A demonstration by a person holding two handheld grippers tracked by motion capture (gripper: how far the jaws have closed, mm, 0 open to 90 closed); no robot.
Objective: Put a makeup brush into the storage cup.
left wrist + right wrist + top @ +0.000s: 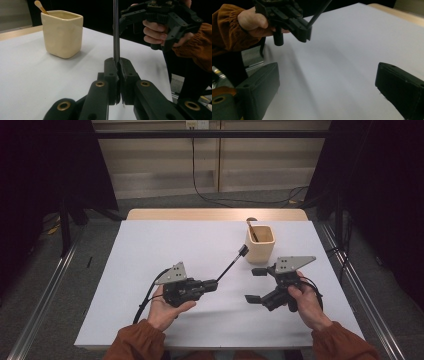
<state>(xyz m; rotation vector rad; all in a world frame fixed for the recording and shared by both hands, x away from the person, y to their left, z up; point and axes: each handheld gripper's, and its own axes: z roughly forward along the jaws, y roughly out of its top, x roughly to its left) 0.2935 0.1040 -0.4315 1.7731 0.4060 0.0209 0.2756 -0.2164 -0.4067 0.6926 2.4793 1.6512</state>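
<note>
- Rod (229, 267) sits clamped in the left gripper's (212, 284) closed jaws, tip near the cup (260, 244).
- Right gripper (254, 285) hovers beside, jaws wide apart.
- Best approach: raise the tip over the rim, then release.

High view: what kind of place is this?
Likely a lab recording bay, not a home: a white table on a metal frame, dark curtains at both sides, loose cables on the grey floor behind.
</note>
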